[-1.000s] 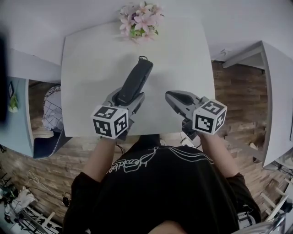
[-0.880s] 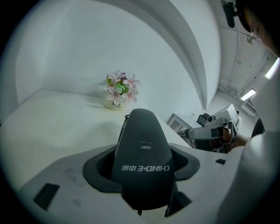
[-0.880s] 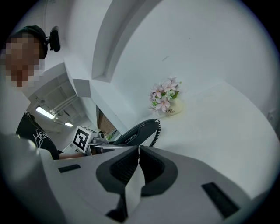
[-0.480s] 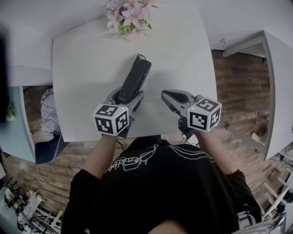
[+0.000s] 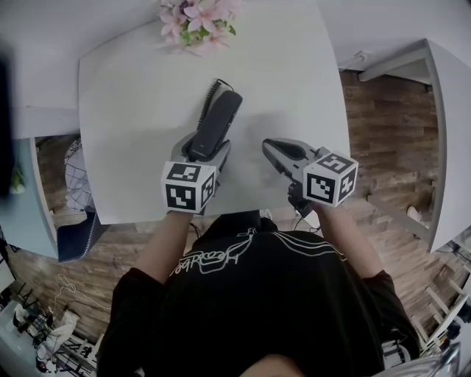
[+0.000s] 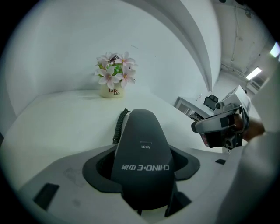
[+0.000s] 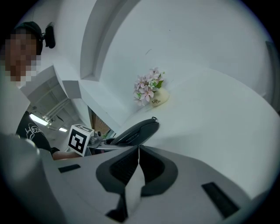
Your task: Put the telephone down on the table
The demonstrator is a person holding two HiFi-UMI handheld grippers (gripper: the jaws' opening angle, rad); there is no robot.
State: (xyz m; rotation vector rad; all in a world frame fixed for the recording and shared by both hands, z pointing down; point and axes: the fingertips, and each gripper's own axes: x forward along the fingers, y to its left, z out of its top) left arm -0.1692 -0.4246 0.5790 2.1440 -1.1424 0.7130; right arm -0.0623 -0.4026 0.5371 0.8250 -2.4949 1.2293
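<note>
Your left claw (image 5: 202,147) grips the black telephone (image 5: 219,119) by its near end, over the white tabletop (image 5: 132,96); its far tip perhaps touches. Your right claw (image 5: 271,146) is clenched, empty.

The place looks like a plain indoor room set up as a small office or test studio, not a lived-in home. A bare white worktop (image 5: 132,110) stands against plain white walls (image 6: 52,52). The only decoration is a pot of pink flowers (image 5: 195,16) at its far edge, and a black corded telephone (image 5: 215,125) suits a desk. The floor (image 5: 383,118) is brown wood plank. A second white unit (image 5: 441,147) stands to the right and a wire basket (image 5: 76,180) to the left. Loose clutter (image 5: 44,331) lies on the floor nearby, and strip lights (image 6: 254,72) glow overhead.
</note>
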